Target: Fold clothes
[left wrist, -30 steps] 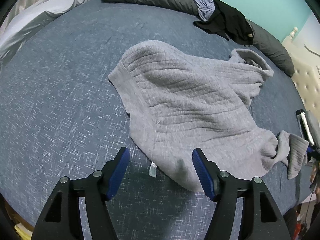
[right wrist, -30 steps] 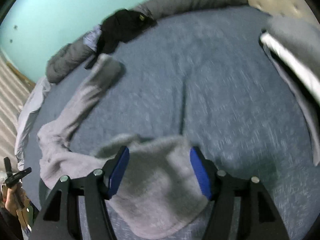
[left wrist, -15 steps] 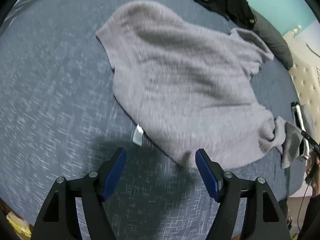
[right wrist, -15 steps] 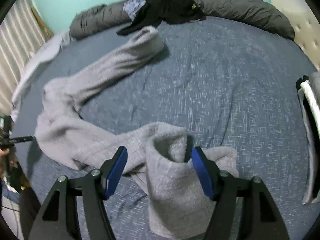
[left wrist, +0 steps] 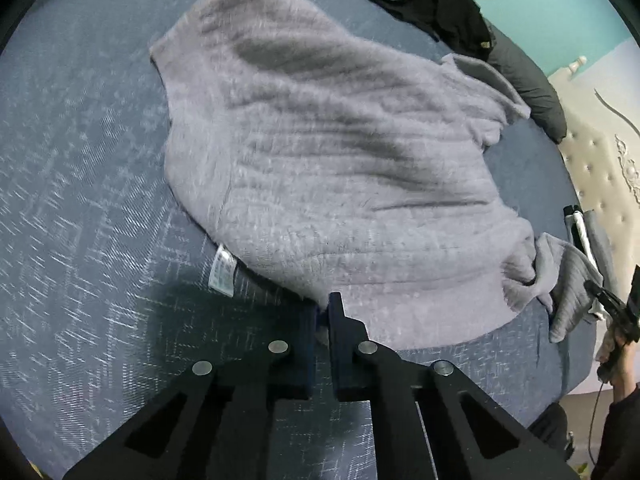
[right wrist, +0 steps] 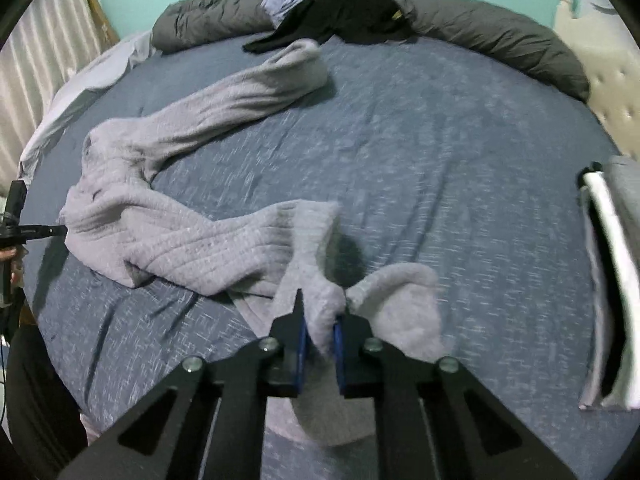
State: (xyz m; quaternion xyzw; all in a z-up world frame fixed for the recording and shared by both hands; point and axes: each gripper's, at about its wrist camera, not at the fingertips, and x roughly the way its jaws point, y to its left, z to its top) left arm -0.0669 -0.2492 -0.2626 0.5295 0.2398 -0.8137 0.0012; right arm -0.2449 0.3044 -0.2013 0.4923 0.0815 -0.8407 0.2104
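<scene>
Left wrist view: left gripper [left wrist: 323, 312], jaws together, apparently pinches the hem of the grey sweater [left wrist: 340, 152] spread on the bed [left wrist: 80, 200]. Right gripper [right wrist: 320, 320] is closing, sleeve fabric clamped between its pads.

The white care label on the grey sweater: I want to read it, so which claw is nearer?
Left. The left claw grips the sweater hem just beside the care label. The right claw pinches a sleeve, with no label in its view.
</scene>
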